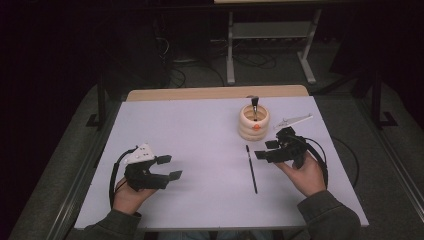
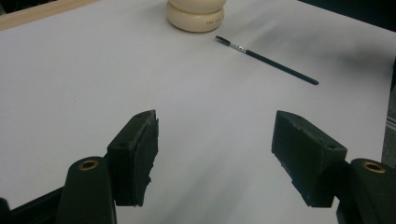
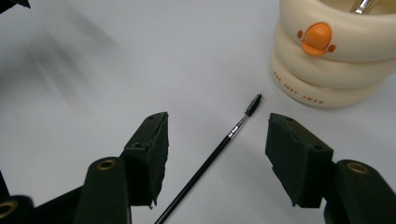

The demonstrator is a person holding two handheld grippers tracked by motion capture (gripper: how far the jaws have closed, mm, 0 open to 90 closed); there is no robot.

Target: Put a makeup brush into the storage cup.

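A thin black brush with a small bristled tip lies flat on the white table, its tip toward a cream ringed holder. The holder has an orange emblem and another brush standing in it. My right gripper hovers open just right of the lying brush; in the right gripper view that brush runs between the spread jaws, with the holder at upper right. My left gripper is open over bare table at the left; its view shows the brush and holder far off.
A pale plate-like piece lies on the table right of the holder. A wooden strip edges the table's far side. Beyond it stand a metal frame's legs and cables on the dark floor.
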